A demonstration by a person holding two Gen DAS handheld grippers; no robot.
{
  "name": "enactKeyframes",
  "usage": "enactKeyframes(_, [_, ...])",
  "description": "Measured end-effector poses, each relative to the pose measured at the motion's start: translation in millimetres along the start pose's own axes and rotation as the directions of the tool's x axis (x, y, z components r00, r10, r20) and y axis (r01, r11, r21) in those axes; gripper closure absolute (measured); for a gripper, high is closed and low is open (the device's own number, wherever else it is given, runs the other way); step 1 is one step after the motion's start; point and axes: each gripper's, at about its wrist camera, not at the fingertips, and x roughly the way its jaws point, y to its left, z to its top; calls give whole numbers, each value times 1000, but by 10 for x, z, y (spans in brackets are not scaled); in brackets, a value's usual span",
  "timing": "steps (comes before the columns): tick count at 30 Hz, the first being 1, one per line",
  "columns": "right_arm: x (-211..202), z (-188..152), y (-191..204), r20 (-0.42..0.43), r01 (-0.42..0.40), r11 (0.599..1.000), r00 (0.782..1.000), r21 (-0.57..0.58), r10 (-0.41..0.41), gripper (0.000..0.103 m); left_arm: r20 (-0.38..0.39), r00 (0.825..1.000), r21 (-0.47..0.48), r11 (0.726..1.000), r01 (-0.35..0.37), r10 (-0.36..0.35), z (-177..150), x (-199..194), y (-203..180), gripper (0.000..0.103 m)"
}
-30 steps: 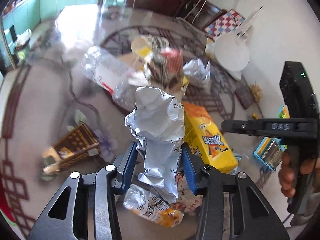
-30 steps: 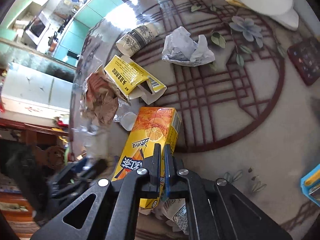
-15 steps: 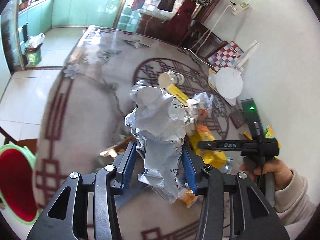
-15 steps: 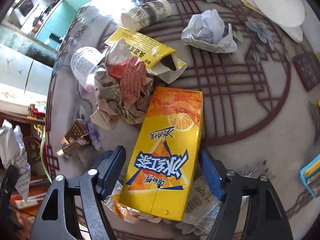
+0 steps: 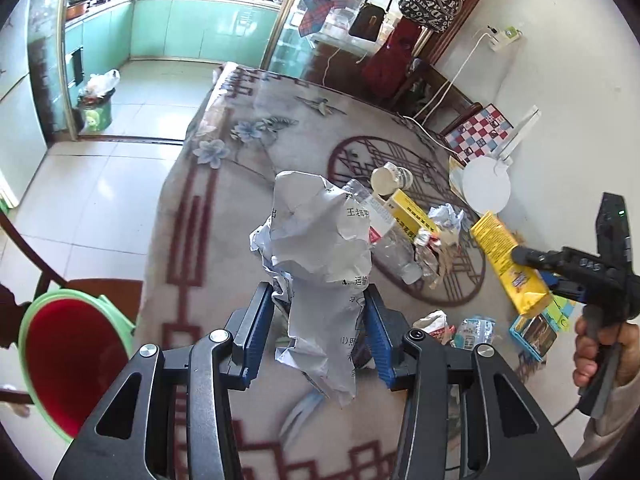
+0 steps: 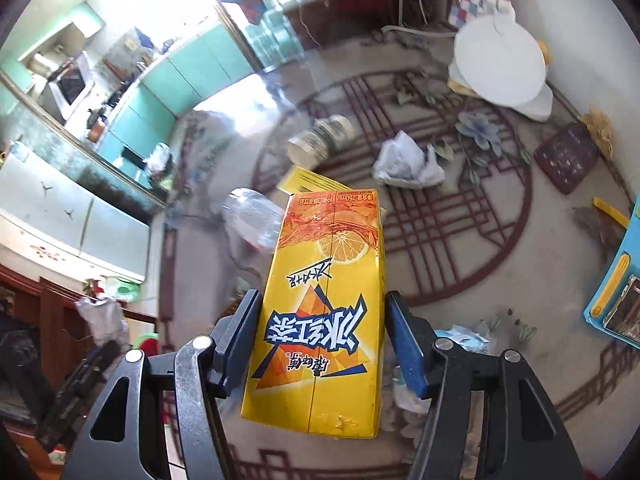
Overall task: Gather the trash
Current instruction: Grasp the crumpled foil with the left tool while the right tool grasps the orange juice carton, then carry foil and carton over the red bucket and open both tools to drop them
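My left gripper (image 5: 320, 320) is shut on a crumpled white paper (image 5: 320, 248) and holds it high above the table. My right gripper (image 6: 324, 332) is shut on a yellow iced-tea carton (image 6: 320, 320), lifted off the table; the carton also shows in the left wrist view (image 5: 508, 264). A red bin with a green rim (image 5: 68, 360) stands on the floor at the lower left. On the table lie a clear plastic bottle (image 5: 388, 244), a paper cup (image 5: 390, 180), a yellow box (image 5: 412, 216) and a crumpled white wrapper (image 6: 408, 160).
The patterned tablecloth (image 5: 224, 208) covers the table. A white round stand (image 5: 486, 190) sits by the wall, a blue box (image 6: 616, 288) at the right edge, small wrappers (image 5: 456, 326) near the front. Tiled floor (image 5: 92, 208) lies to the left.
My right gripper closed on the yellow carton and lifted it off the table. My left gripper rose and pulled back with the paper, bringing the red bin further into view.
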Motion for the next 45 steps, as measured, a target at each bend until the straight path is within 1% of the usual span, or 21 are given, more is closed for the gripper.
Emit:
enactKeyframes(3, [-86, -47, 420, 24, -45, 997, 999, -66, 47, 43, 15, 1000, -8, 1000, -26, 27, 6, -96, 150, 59])
enactKeyframes(7, [-52, -152, 955, 13, -113, 981, 993, -157, 116, 42, 32, 996, -41, 996, -80, 81, -26, -254, 433, 59])
enactKeyframes(9, [-4, -229, 1257, -10, -154, 966, 988, -206, 156, 42, 40, 993, -70, 992, -107, 110, -64, -340, 583, 59])
enactKeyframes(12, [81, -358, 1659, -40, -194, 943, 981, -269, 191, 42, 50, 986, -120, 981, -153, 160, -145, -485, 856, 59])
enactKeyframes(15, [237, -509, 2062, -85, -251, 911, 968, -328, 236, 42, 46, 976, -174, 964, -202, 213, -238, -603, 1120, 59])
enactKeyframes(18, [428, -673, 2415, -137, -295, 879, 955, -374, 262, 42, 39, 964, -224, 943, -248, 263, -353, -716, 1370, 59])
enactKeyframes(21, [673, -886, 2811, -201, -334, 837, 941, -433, 272, 42, 27, 951, -278, 916, -288, 307, -476, -804, 1619, 58])
enactKeyframes(22, [759, -934, 2882, -222, -341, 829, 938, -443, 267, 42, 21, 947, -297, 907, -299, 319, -514, -830, 1687, 58])
enactKeyframes(24, [932, -1103, 3132, -272, -376, 798, 923, -472, 274, 42, 5, 940, -342, 884, -319, 341, -610, -872, 1859, 58])
enactKeyframes(28, [1269, -1366, 3448, -345, -415, 746, 902, -521, 261, 42, -26, 930, -403, 848, -345, 367, -796, -931, 2134, 58])
enactKeyframes(29, [1361, -1450, 3539, -370, -424, 729, 895, -537, 248, 42, -32, 929, -413, 842, -347, 367, -823, -933, 2185, 58])
enactKeyframes(31, [1516, -1540, 3599, -400, -432, 709, 888, -557, 227, 42, -38, 934, -437, 834, -336, 356, -888, -935, 2275, 58])
enactKeyframes(33, [1628, -1614, 3661, -413, -433, 695, 886, -574, 211, 42, -50, 933, -446, 828, -340, 357, -916, -923, 2351, 58])
enactKeyframes(37, [1816, -1687, 3728, -435, -438, 682, 880, -585, 191, 41, -64, 931, -448, 824, -348, 358, -934, -883, 2427, 57])
enactKeyframes(38, [1858, -1709, 3764, -443, -440, 676, 877, -590, 184, 41, -66, 928, -446, 821, -356, 367, -928, -878, 2437, 57])
enactKeyframes(41, [1902, -1754, 3812, -424, -433, 658, 886, -617, 186, 40, -66, 920, -446, 813, -374, 387, -909, -870, 2483, 47])
enactKeyframes(42, [1894, -1774, 3835, -414, -430, 653, 890, -623, 191, 40, -66, 918, -447, 811, -378, 392, -900, -868, 2492, 39])
enactKeyframes(43, [1893, -1788, 3843, -405, -428, 649, 893, -630, 196, 40, -66, 915, -447, 808, -384, 399, -888, -868, 2498, 27])
enactKeyframes(45, [1912, -1801, 3851, -400, -434, 639, 892, -635, 208, 40, -57, 908, -445, 804, -395, 414, -862, -885, 2489, 16])
